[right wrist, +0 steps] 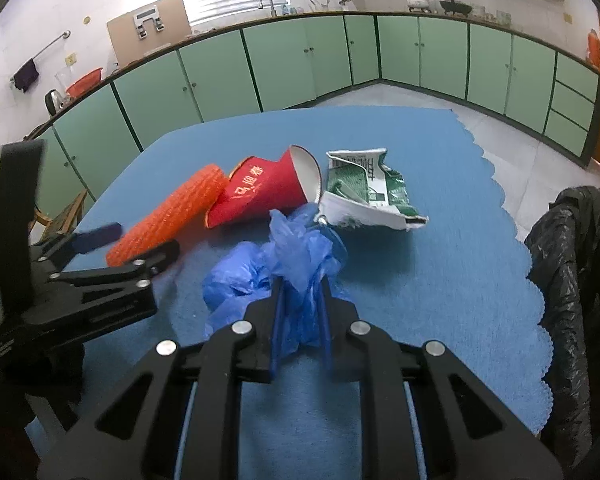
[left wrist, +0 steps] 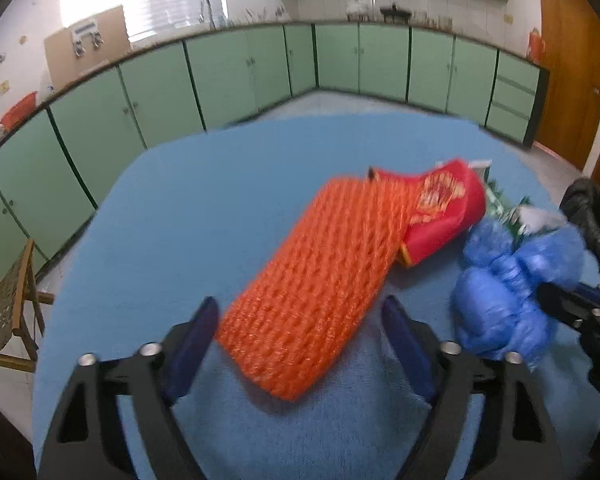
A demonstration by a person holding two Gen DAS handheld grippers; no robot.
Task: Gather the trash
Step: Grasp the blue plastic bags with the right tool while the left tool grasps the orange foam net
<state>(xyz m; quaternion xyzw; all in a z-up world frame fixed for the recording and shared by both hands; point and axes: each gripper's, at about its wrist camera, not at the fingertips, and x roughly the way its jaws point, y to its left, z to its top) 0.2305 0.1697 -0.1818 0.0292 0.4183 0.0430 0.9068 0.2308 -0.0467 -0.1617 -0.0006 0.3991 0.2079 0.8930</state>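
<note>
An orange foam net sleeve lies on the blue tablecloth. My left gripper straddles its near end, jaws open, a pad close on each side. A red paper cup lies on its side against the net's far end. Beside the cup rests a crumpled green-and-white carton. My right gripper is shut on a crumpled blue plastic bag just in front of the cup and carton.
A black trash bag hangs at the table's right edge. The cloth's scalloped edge runs along that side. A wooden chair stands left of the table. Green cabinets line the far walls.
</note>
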